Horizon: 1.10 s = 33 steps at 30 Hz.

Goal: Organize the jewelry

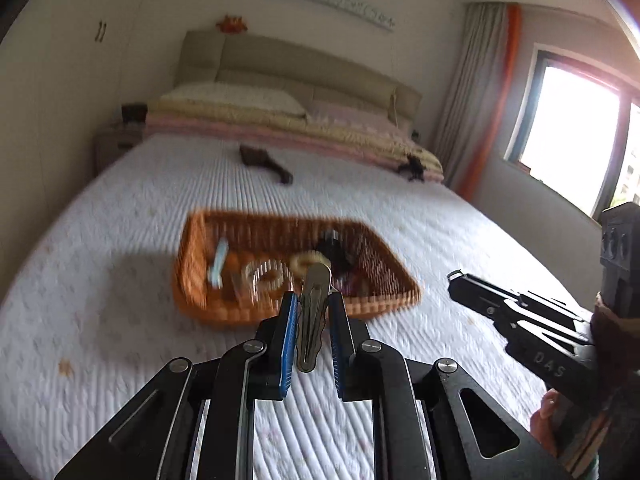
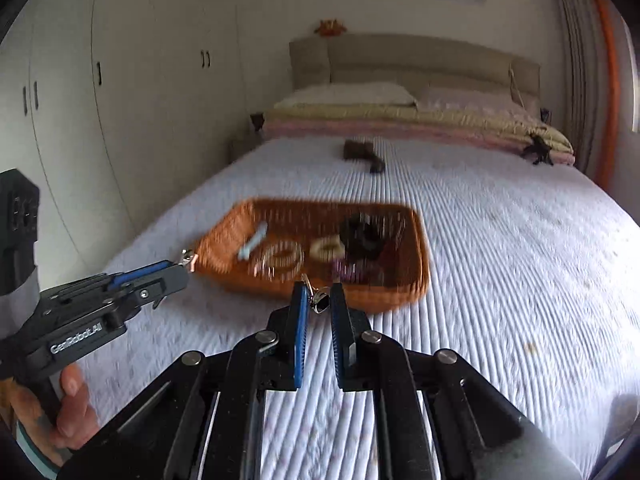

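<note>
White quilted bedding covers the bed on which everything is set, with pillows and folded blankets stacked at the headboard end.

From the left wrist view, a silver hair clip is pinched upright between the blue pads of the left gripper, its rounded tip rising past the fingertips toward twelve o'clock. From the right wrist view, a small metal clasp piece is seen pinched at the fingertips of the right gripper, whose jaws are drawn close on it; what exactly the piece is cannot be told through the blur.

Just beyond both grippers, at twelve o'clock, an orange wicker basket is laid flat on the bedding. Inside it are gathered a pale blue clip at the nine o'clock end, a clear coiled hair tie and a cream ring-shaped tie near the middle, and a black scrunchie toward three o'clock — a purple item lies just beside it.

Farther up the bed, well apart from the basket, a dark brown brush-like object is left lying. A small black item rests at the edge of the folded blankets, at about one o'clock — white wardrobe doors stand at nine o'clock, a curtained window at three.
</note>
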{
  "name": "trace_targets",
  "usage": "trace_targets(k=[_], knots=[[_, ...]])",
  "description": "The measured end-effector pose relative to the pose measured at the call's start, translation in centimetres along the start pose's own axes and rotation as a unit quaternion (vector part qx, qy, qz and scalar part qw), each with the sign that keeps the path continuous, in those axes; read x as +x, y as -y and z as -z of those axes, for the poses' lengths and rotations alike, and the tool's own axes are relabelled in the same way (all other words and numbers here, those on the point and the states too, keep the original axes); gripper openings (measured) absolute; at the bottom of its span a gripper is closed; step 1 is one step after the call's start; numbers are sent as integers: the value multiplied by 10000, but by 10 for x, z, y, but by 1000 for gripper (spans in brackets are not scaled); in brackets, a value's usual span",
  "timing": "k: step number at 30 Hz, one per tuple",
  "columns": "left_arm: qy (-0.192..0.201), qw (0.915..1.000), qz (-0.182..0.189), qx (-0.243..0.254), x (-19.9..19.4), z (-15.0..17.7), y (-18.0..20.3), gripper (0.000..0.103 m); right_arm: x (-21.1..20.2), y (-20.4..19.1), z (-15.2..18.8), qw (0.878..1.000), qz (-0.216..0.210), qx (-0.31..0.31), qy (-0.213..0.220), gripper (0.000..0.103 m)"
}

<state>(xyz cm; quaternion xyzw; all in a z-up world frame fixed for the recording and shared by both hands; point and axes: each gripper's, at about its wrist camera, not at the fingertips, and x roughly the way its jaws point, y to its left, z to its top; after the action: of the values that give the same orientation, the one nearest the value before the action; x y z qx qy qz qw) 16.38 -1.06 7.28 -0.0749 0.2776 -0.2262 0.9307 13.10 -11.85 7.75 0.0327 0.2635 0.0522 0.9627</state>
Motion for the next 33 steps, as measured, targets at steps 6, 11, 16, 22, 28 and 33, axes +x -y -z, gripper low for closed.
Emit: trace_targets(k=[6, 11, 16, 22, 28, 33], knots=[[103, 9997, 16, -206, 47, -50, -18, 16, 69, 16, -45, 9987, -151, 382, -290, 12], [-286, 9980, 1, -559, 123, -41, -56, 16, 150, 29, -43, 9864, -713, 930, -1154, 12], [-687, 9954, -11, -670, 156, -17, -73, 16, 191, 27, -26, 9826, -547, 927, -1512, 13], [-829, 9944, -215, -617, 167, -7, -70, 16, 201, 22, -13, 9856, -372, 700, -1491, 13], [-828, 9948, -116, -573, 160, -3, -63, 28, 189, 23, -15, 9865, -395, 629, -1457, 32], [-307, 9969, 27, -722, 117, -11, -67, 50, 141, 28, -20, 9938, -298, 585, -895, 38]])
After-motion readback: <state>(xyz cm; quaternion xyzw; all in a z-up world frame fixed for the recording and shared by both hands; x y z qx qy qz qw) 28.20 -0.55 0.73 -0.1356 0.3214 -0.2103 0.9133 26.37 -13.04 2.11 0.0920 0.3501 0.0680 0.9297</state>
